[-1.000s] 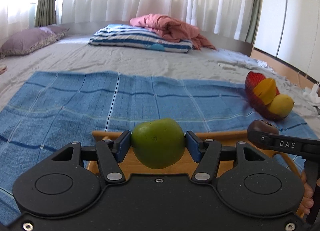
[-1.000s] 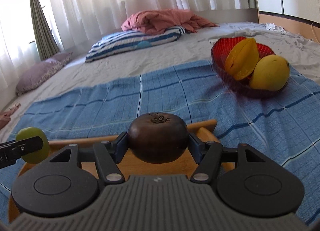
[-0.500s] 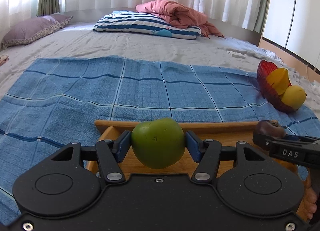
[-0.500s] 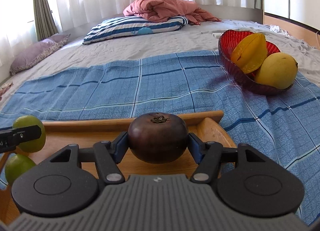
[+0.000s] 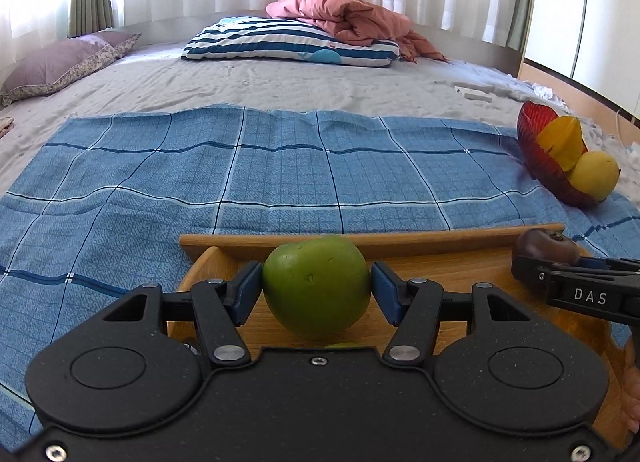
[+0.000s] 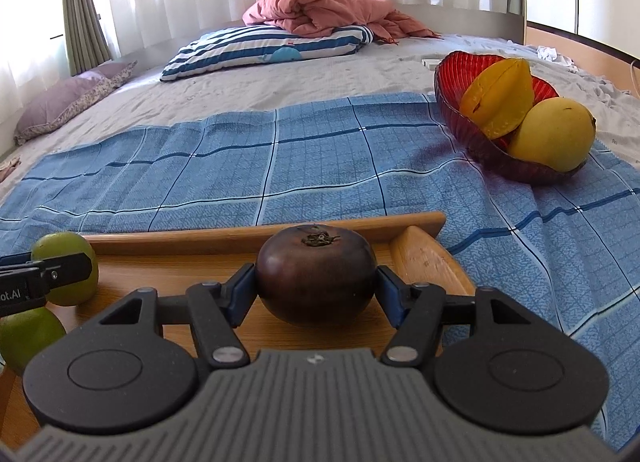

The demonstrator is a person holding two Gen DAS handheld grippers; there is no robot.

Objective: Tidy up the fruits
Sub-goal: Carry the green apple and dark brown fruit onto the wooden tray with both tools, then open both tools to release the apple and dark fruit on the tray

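Left tool [image 5: 316,289]: blue pads pressed on both flanks of a green fruit [image 5: 316,285], held over the near-left part of the wooden tray [image 5: 440,240]. Fruit roundish, no marked long axis; whether it touches the tray floor cannot be told.

Right tool [image 6: 316,287]: pads clamped on a dark brown fruit [image 6: 316,279], over the right part of the same tray [image 6: 248,237]. Fruit slightly flattened, wider than tall, dried calyx pointing up and a little toward the far side.

Second green fruit [image 6: 28,336]: lying on the tray at near left, just beside and below the held green one [image 6: 68,268].

Red bowl [image 6: 460,114]: on the blue checked cloth [image 6: 320,166], far right of the tray, holding an orange-yellow starfruit [image 6: 496,96] and a yellow mango [image 6: 554,134]. Starfruit's long axis leans up and toward the far right.

Governing relation, as judged: the bowl lies far-right of both tools; the right tool is nearer it, the left tool well apart. Whether the held fruits go to bowl or tray cannot be told.
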